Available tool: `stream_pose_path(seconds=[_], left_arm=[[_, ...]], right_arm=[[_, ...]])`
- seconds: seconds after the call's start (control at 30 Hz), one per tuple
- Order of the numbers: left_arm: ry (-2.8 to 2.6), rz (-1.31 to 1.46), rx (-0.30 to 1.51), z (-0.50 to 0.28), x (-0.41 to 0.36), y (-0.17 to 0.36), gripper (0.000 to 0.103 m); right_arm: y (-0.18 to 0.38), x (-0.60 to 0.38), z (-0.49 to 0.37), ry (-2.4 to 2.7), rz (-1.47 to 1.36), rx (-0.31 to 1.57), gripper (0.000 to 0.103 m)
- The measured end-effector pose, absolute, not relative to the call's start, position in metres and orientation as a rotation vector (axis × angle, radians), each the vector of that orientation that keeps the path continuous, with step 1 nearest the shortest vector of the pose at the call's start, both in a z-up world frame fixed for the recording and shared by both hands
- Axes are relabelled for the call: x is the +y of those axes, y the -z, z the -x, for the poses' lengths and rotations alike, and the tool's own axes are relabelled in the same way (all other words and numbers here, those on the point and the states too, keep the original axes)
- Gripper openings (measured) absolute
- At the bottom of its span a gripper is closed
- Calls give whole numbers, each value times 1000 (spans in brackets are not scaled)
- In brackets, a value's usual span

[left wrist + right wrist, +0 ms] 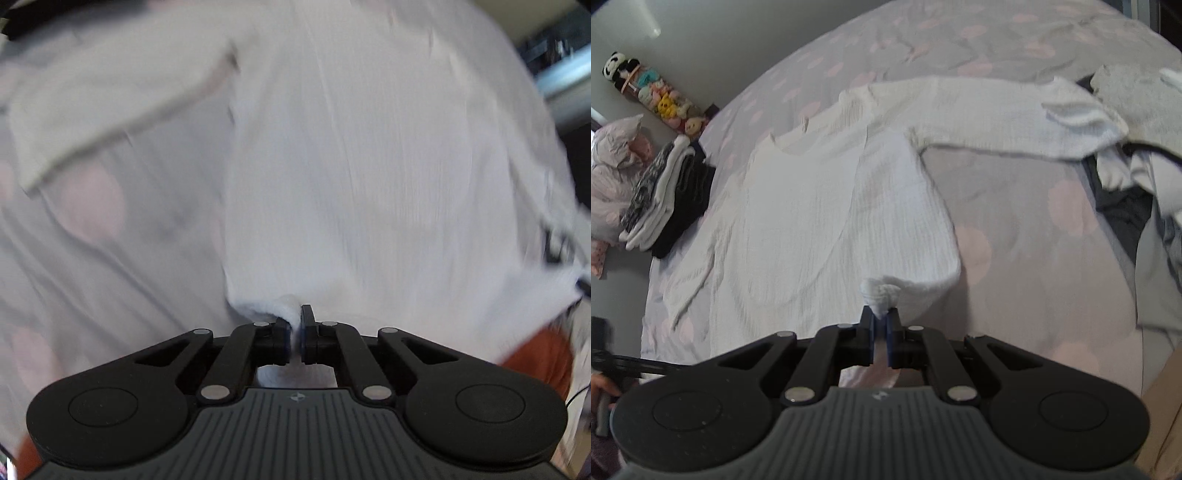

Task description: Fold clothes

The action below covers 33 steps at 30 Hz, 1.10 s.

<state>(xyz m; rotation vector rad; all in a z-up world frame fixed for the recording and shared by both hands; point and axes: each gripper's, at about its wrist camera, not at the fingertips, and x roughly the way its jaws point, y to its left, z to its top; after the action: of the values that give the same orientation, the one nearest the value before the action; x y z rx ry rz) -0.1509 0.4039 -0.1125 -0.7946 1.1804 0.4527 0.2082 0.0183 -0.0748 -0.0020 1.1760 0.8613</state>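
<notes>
White garment [820,192], hem pinched — both hand-held grippers

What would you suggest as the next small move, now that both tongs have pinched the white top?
Probably lift both tongs together and carry the hem toward the neckline. The left tongs and right tongs each grip a bunch of the white top's hem, and it lies flat on the bed.

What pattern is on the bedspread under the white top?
The bedspread is pale grey-lilac with soft pink round spots, clearest in the right wrist view.
</notes>
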Motion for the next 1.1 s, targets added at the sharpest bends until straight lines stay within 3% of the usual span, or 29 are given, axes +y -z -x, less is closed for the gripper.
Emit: stream_pose_path(seconds=[0.27,0.43,0.47,0.5,0.57,0.63,0.7,0.83,1.1], left_arm=[[-582,837,1005,145,453,112,5],[-601,918,958,150,469,144,6],[-605,940,948,151,472,149,6],[-611,966,935,153,474,154,6],[-610,1017,894,157,479,159,7],[-607,1045,858,160,484,160,11],[-604,1050,838,161,485,159,12],[-552,1100,784,165,483,156,28],[-564,1171,794,175,478,167,35]], right_arm=[[103,60,-264,-758,-82,1124,8],[129,78,-284,-703,-133,1167,17],[133,80,-285,-704,-136,1176,19],[135,80,-285,-707,-142,1181,30],[135,75,-285,-733,-200,1152,41],[132,71,-287,-774,-269,1108,48],[132,74,-290,-770,-252,1105,48],[144,85,-292,-731,-148,1119,48],[175,97,-316,-687,-276,1162,44]])
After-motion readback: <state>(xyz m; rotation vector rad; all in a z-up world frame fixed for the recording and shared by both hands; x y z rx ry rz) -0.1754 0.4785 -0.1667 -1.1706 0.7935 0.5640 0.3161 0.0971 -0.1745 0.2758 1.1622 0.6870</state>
